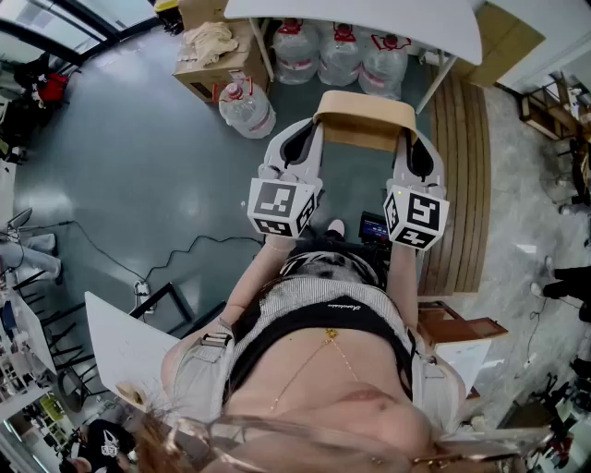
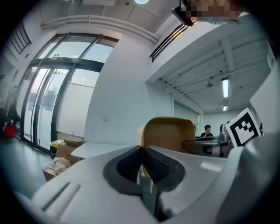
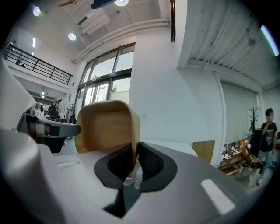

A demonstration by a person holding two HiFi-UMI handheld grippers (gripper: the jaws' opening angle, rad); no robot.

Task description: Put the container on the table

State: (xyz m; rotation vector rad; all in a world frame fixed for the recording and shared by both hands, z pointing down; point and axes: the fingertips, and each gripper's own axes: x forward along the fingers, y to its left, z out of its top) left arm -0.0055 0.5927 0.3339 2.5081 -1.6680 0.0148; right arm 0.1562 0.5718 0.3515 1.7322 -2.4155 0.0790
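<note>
A: Where is the wooden container [image 1: 365,120]?

B: Between the two grippers, in the air over the grey floor [image 1: 138,166]. The left gripper [image 2: 141,154] is clamped on the thin side wall nearest it. The right gripper [image 3: 133,162] pinches the opposite wall in the same way. The white table [image 1: 369,18] lies ahead of both and beyond the container.

A: What could go wrong?

B: Each grip looks like a narrow pinch on a smooth edge. If the person lets the grippers drift apart or tilts one, a wall could probably slide out of the pads. The container would then swing from the other gripper or drop.

A: Anything else?

B: A low approach could knock its front rim against the table edge. The water bottles [image 1: 340,51] stand underneath there.
</note>
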